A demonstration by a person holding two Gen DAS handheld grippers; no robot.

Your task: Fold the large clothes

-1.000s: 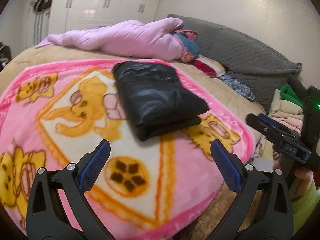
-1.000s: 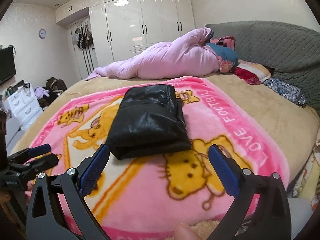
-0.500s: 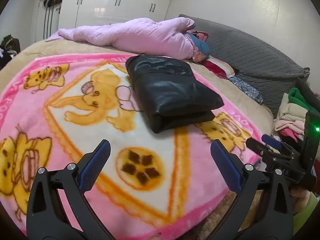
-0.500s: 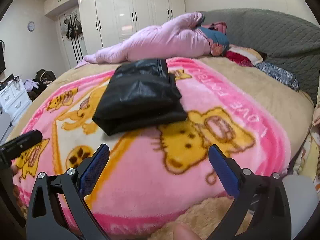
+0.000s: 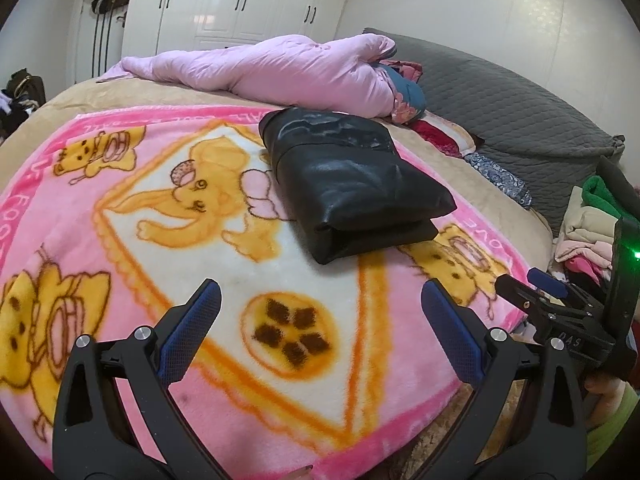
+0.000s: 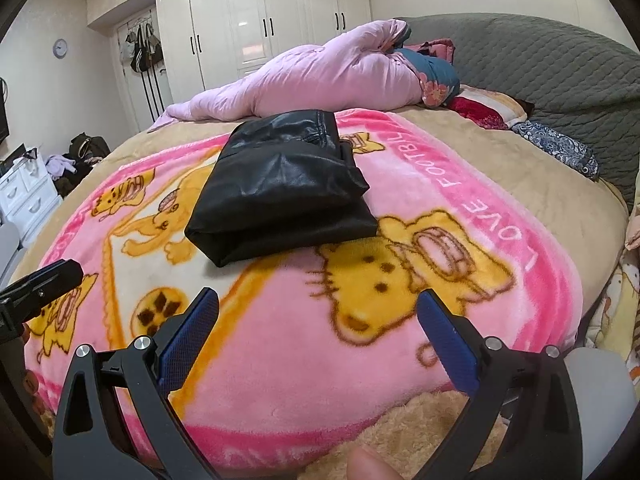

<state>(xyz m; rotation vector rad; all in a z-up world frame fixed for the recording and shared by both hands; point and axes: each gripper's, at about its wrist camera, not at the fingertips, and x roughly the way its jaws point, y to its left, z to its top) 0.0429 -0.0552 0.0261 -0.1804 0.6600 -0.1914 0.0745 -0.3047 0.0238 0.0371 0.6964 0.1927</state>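
Left wrist view: the black jacket [image 5: 352,184] looks all folded. Both grippers' fingers [image 5: 192,332] gape wide, holding nothing. Next, maybe grab another.

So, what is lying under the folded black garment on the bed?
The folded black garment rests on the pink cartoon blanket, partly over its white centre panel. Beneath the blanket, a tan bed cover shows around the edges. The print directly under the garment is hidden.

Glossy leathery garment [image 5: 352,184], fleecy blanket [image 5: 120,240]
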